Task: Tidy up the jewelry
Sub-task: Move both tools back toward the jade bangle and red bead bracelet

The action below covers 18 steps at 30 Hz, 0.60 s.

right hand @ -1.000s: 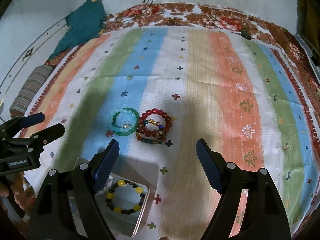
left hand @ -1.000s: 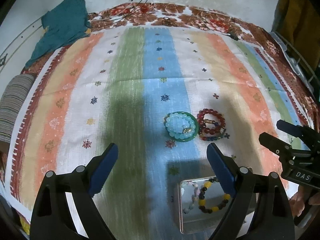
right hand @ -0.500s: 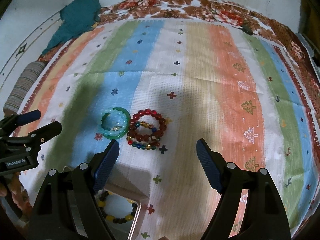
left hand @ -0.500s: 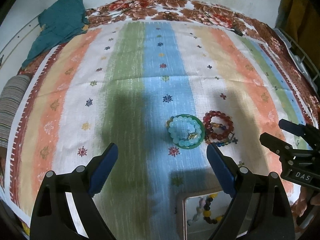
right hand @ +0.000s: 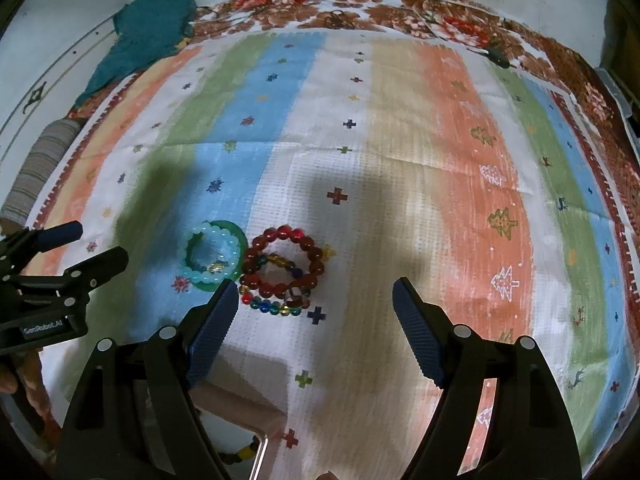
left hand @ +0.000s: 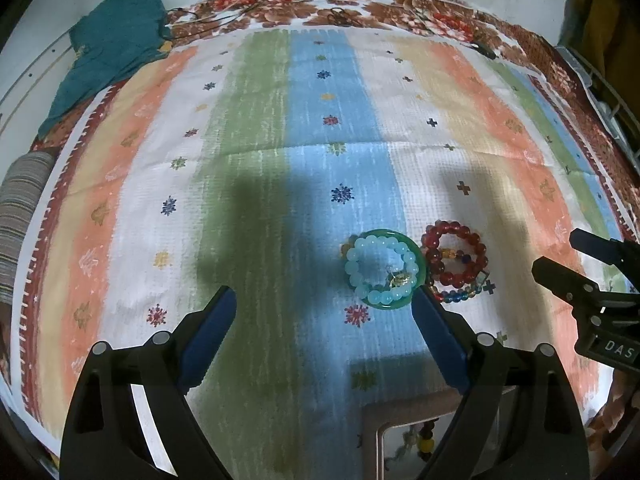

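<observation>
A pale blue bead bracelet (left hand: pixel 380 270) lies on a green bangle (left hand: pixel 400 236) on the striped cloth. Beside it a dark red bead bracelet (left hand: pixel 456 256) rests on a multicoloured bead string (left hand: pixel 460 296). The same pile shows in the right wrist view, with the blue bracelet (right hand: pixel 212 256) and the red bracelet (right hand: pixel 284 262). A metal tin (left hand: pixel 404 440) with a black and yellow bracelet (left hand: pixel 426 442) sits at the near edge. My left gripper (left hand: pixel 322 304) is open and empty, just short of the blue bracelet. My right gripper (right hand: pixel 314 294) is open and empty, over the red pile.
The striped cloth (left hand: pixel 280 160) covers a floral bedspread (left hand: pixel 360 4). A teal garment (left hand: pixel 108 56) lies at the far left corner and a striped roll (left hand: pixel 20 220) at the left edge. A wire rack (left hand: pixel 600 92) stands at the right. The tin's corner (right hand: pixel 240 404) shows under my right gripper.
Both grippers have moved forward toward the bracelets, which now sit nearer the fingertips. The tin has slid down to the bottom edge of both views. Both jaws stay open.
</observation>
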Each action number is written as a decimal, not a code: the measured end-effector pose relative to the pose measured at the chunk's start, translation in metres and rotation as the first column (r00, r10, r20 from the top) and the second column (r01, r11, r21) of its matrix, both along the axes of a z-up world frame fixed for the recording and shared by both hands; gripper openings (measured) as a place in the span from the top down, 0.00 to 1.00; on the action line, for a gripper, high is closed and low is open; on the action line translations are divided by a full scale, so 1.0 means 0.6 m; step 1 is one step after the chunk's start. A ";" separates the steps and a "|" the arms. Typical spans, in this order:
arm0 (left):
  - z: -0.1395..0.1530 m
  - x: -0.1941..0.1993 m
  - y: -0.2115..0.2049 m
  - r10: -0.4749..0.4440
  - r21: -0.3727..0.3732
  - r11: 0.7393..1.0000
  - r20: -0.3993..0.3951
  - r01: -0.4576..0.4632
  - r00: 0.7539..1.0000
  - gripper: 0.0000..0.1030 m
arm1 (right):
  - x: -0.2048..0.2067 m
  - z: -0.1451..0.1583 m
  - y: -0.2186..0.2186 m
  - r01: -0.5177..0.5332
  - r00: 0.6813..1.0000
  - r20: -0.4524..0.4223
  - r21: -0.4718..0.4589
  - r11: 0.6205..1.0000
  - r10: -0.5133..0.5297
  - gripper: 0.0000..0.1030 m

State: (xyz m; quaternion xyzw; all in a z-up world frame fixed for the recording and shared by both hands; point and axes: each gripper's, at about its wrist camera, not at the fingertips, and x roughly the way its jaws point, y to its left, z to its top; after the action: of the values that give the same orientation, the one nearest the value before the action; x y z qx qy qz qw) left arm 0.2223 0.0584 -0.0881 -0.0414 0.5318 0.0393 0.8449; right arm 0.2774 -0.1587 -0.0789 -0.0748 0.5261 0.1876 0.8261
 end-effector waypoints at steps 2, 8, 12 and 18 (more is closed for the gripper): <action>-0.005 0.004 -0.001 -0.004 0.001 1.000 -0.007 0.004 1.000 0.17 | 0.006 -0.006 0.000 0.003 1.000 -0.009 -0.007 1.000 -0.003 0.23; -0.013 0.016 -0.002 -0.009 0.001 1.000 -0.015 0.009 1.000 0.17 | 0.019 -0.015 0.004 0.004 1.000 -0.014 -0.016 1.000 -0.005 0.23; -0.020 0.024 0.000 -0.008 -0.002 1.000 -0.025 0.008 1.000 0.18 | 0.025 -0.021 0.008 0.005 1.000 -0.018 -0.021 1.000 -0.005 0.23; -0.032 0.034 0.001 -0.008 0.000 1.000 -0.041 0.008 0.999 0.20 | 0.037 -0.031 0.012 0.008 0.999 -0.034 -0.026 1.000 -0.009 0.23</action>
State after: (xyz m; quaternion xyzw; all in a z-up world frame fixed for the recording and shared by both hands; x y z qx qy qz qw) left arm 0.2426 0.0590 -0.1070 -0.0386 0.5491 0.0369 0.8340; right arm 0.2996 -0.1515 -0.0973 -0.0798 0.5426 0.1785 0.8169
